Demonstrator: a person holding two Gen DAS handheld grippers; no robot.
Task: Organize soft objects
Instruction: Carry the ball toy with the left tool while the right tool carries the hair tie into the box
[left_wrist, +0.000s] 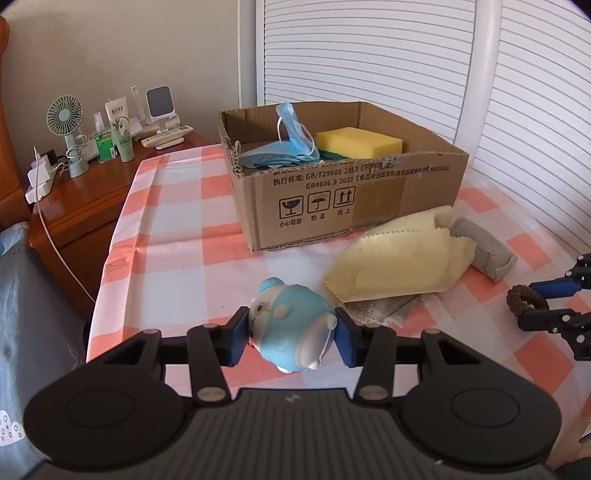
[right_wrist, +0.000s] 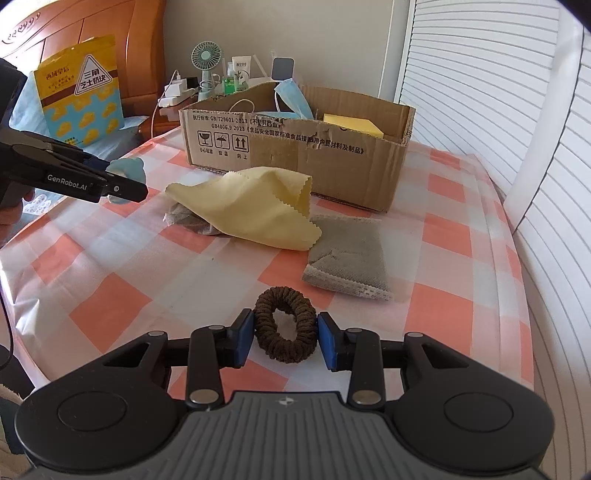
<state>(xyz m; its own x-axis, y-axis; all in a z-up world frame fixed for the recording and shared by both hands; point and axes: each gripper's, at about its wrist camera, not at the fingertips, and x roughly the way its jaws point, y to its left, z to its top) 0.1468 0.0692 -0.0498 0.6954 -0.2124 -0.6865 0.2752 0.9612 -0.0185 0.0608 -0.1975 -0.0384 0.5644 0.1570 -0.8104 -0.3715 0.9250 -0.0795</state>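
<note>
On the far left, a wooden bedside cabinet (left_wrist: 85, 206) carries a small green desk fan (left_wrist: 65, 122), a white tube (left_wrist: 120, 127), a green bottle (left_wrist: 103, 142) and a phone stand (left_wrist: 159, 107). In the right wrist view a yellow snack bag (right_wrist: 79, 96) leans against the wooden headboard (right_wrist: 122, 40) behind it.

The table wears a pink-and-white checked cloth (left_wrist: 177, 221). At its near left the left gripper (left_wrist: 291, 341) pinches a blue squishy animal toy (left_wrist: 291, 325): both blue pads press its sides, and the toy sits low over the cloth. In the right wrist view the same gripper comes in from the left edge, the toy mostly hidden behind its fingers.

Further right and farther back stands an open cardboard box (left_wrist: 332, 199) with printed handling symbols on its near wall. Inside, blue face masks (left_wrist: 291, 144) lie to the left and a yellow sponge (left_wrist: 358, 142) to the right.

Just in front of the box lies a crumpled yellow cloth (left_wrist: 399, 262), covering a grey patterned rag (left_wrist: 380, 308) at its near left corner. A grey padded pouch (right_wrist: 347, 256) lies just beside the cloth on the right.

Nearest on the right, the right gripper (right_wrist: 285, 341) is closed around a brown hair scrunchie (right_wrist: 285, 325) resting on the cloth; each blue pad touches the ring's outer edge.
</note>
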